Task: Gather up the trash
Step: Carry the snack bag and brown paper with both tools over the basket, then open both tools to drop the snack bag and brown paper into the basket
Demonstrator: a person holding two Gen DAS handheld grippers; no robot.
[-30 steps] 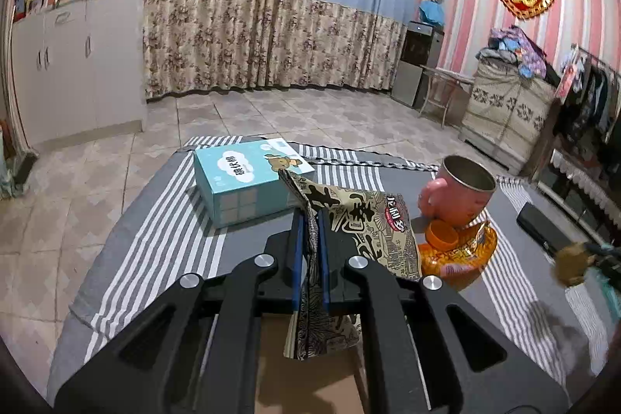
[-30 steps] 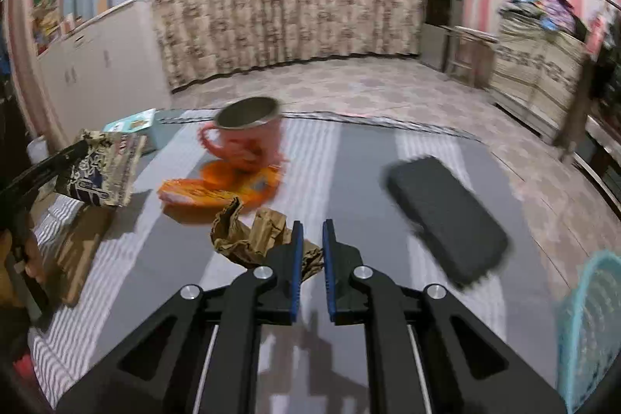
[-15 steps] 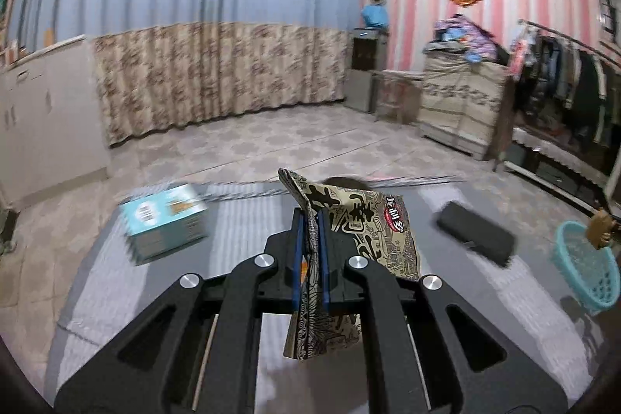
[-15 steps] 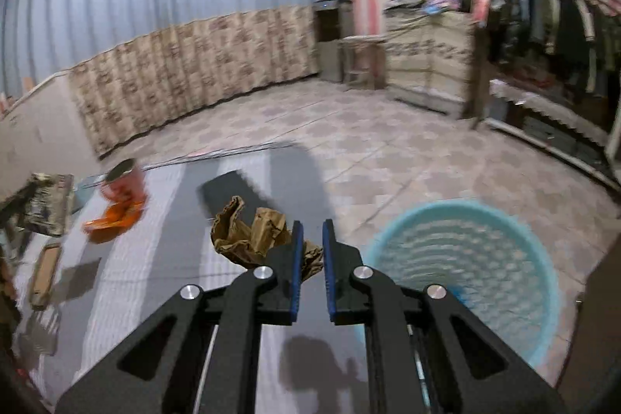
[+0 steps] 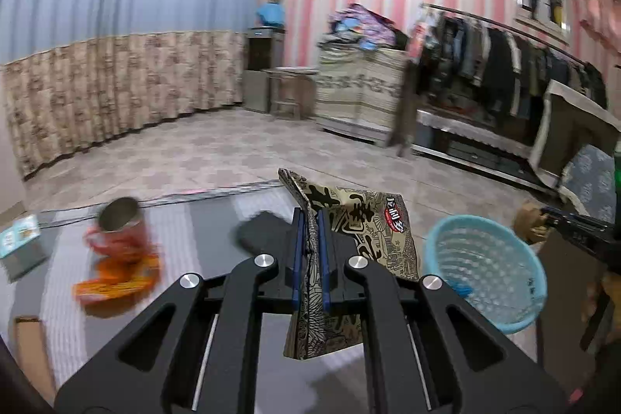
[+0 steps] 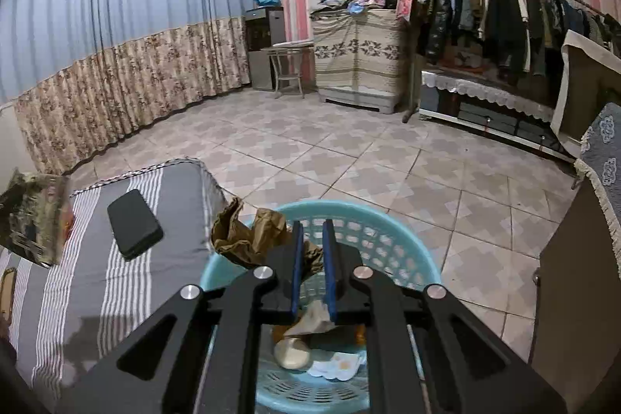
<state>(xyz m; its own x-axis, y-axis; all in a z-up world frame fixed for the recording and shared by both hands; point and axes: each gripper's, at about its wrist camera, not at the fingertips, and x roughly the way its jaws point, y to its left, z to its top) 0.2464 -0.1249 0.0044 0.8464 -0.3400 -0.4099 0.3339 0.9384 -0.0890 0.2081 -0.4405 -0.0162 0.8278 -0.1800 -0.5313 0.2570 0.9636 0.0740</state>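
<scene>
My left gripper (image 5: 309,220) is shut on a printed brown snack wrapper (image 5: 365,231), held above the striped table. The wrapper also shows at the left edge of the right wrist view (image 6: 33,216). My right gripper (image 6: 310,233) holds crumpled brown paper (image 6: 248,235) over the light blue trash basket (image 6: 388,231); its jaws stand a little apart with the paper between them. The basket holds several bits of trash (image 6: 310,348). In the left wrist view the basket (image 5: 481,266) stands off the table's right end, with the right gripper and paper (image 5: 529,224) above its far rim.
A pink mug (image 5: 120,227) and an orange wrapper (image 5: 116,278) lie on the striped table (image 5: 194,220), blurred. A black case (image 6: 134,224) lies near the table's right end. A tissue box (image 5: 17,235) sits far left. Dark furniture (image 6: 574,278) stands right of the basket.
Both grippers have swung right. The right gripper now hangs directly over the basket and its jaws have parted slightly. The left gripper, still holding the wrapper, now faces the basket.
</scene>
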